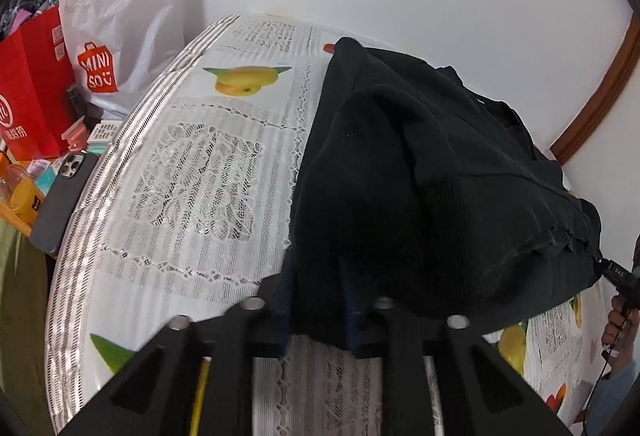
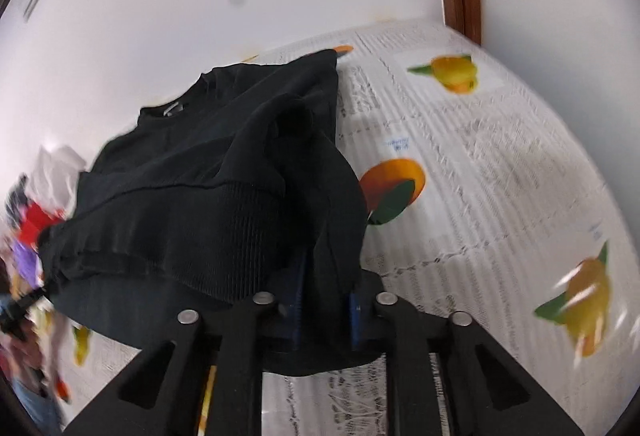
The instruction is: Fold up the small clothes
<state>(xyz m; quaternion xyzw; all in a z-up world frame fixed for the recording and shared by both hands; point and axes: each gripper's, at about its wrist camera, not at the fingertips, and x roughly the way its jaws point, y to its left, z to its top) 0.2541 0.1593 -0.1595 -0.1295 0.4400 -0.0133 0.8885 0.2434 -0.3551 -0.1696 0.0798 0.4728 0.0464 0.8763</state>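
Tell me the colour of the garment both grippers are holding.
Black all over, ribbed hem included: the sweater shows sharpest in the left wrist view.

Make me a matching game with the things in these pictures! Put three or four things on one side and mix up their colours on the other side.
Things:
1. sweater
2. phone
3. paper bag with MINISO on it
4. gift bag

Colours:
A. white
B. red
C. black
D. dark grey

Right pairs: 1-C, 2-D, 3-A, 4-B.

Bonus: the left gripper and the right gripper each pinch the sweater's bottom edge over the table with the lace cloth.
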